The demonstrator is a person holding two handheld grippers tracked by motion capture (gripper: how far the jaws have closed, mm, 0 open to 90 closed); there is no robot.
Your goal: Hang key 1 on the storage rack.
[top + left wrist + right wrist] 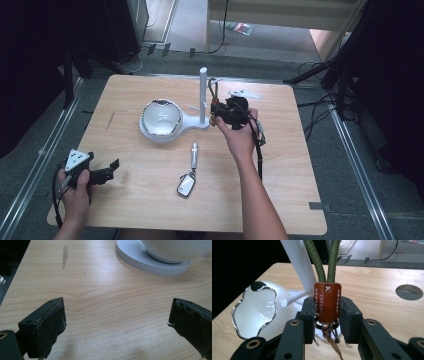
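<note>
1. wooden table (150, 190), pale grain, carries everything here
2. white stand (203, 95): an upright post on a round base, with a thin side peg seen in the right gripper view; it rises at the far middle of the table
3. white bowl (160, 119) with a wavy silver rim sits on the stand's base, just left of the post
4. right gripper (327, 308) is up by the post, its jaws pinching the brown leather tab (327, 301) of a keychain from both sides
5. left gripper (116, 322) rests at the near left corner of the table in the person's left hand (75, 192), its jaws spread wide with only bare wood between them
6. green cord loop (325, 260) runs up from the leather tab, close beside the post; metal rings hang below the tab
7. a second keychain (189, 175), silver fob with a grey strap, lies flat on the table near the middle, well apart from both grippers
</note>
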